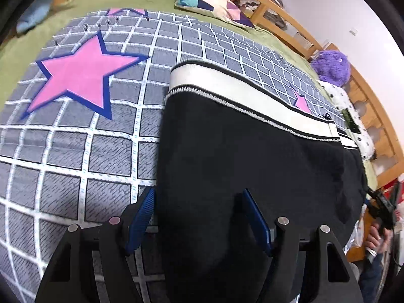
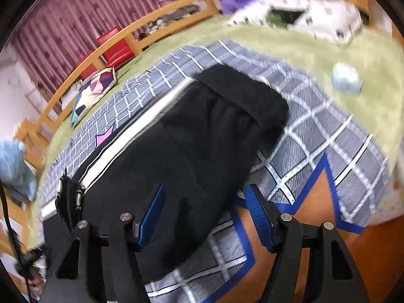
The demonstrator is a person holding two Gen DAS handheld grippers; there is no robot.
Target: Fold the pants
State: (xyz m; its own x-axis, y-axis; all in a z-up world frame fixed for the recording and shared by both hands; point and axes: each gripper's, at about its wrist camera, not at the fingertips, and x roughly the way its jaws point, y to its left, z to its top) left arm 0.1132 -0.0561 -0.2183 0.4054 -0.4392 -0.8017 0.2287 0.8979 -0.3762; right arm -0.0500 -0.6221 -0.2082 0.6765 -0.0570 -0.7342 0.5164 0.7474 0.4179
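In the left wrist view, the left gripper (image 1: 199, 217) is hovering nearest the camera with its 2 blue-padded fingers (image 1: 141, 217) spread wide and released, straddling the near left edge of the black pants (image 1: 240, 166). The pants are lying flat on a grey checked blanket (image 1: 75, 151) spread over the bed, with a white side stripe (image 1: 227, 85) running along their far edge. A big pink star (image 1: 78, 75) is showing on the blanket to the left. Farther off, a patterned cushion (image 1: 214, 2) is resting on the green bedcover (image 1: 151, 0), and a purple plush toy (image 1: 330, 67) is sitting at the far right by the wooden bed rail (image 1: 290, 20).

In the blurred right wrist view, the right gripper (image 2: 205, 214) is likewise holding nothing, its fingers (image 2: 257, 214) parted above the near end of the pants (image 2: 189, 139). Beyond, red curtains (image 2: 75, 25) are hanging at the far left.
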